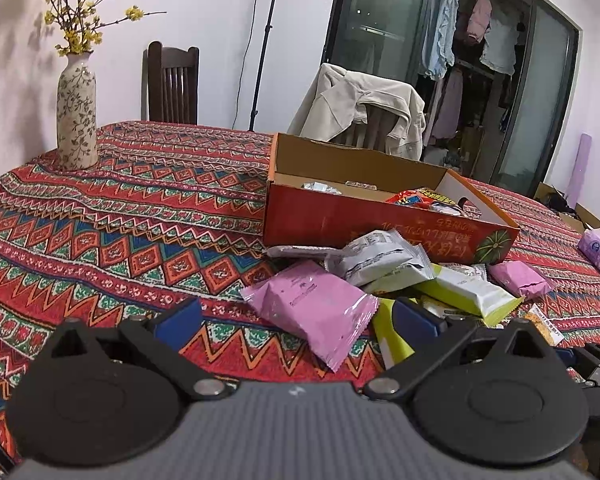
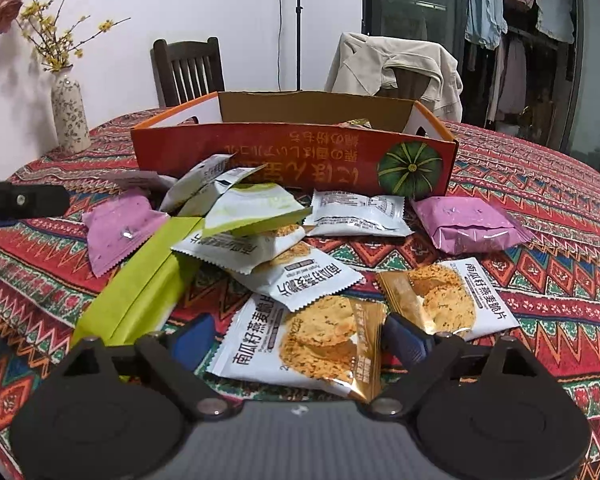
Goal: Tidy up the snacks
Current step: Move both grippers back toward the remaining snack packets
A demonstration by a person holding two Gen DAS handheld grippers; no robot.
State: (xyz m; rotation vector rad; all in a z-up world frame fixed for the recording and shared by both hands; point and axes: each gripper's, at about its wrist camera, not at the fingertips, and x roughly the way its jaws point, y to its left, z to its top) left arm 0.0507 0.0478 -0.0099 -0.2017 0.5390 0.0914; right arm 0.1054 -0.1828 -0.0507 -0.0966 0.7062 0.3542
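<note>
Bench w/ red patterned cloth point(image 1: 148, 216), snack pile at centre, just in front of red cardboard box point(image 2: 292, 152) w/ pumpkin print. A few snacks already inside box, seen from left wrist view; rest loose on cloth.

Left tool point(image 1: 296, 320): jaws wide apart, nothing clamped. Pink packet point(image 1: 312, 308) lying between blue pads, pads not pressing on it. Grey-white packet point(image 1: 376, 256) just behind pink one, resting vs. green-white packet point(image 1: 468, 288). Second pink packet point(image 1: 520, 278) further right, apart from pile, near box corner.

Right tool point(image 2: 298, 334): jaws apart, no grip. Oat-crisp packet point(image 2: 300, 344), white w/ gold end, lying flat between pads; right pad close to gold edge, contact not clear. Similar oat-crisp packet point(image 2: 448, 300) just beyond right pad. Long green packet point(image 2: 140, 288) slanting off to left, near left pad. White packet, label side up point(image 2: 356, 216), touching front of box. Part of left tool visible at left edge of right wrist view.

Background: floral vase point(image 1: 76, 116) w/ yellow blossoms at far left of bench, dark wooden chair point(image 1: 172, 84) behind, beige jacket point(image 1: 360, 108) draped over another chair.
</note>
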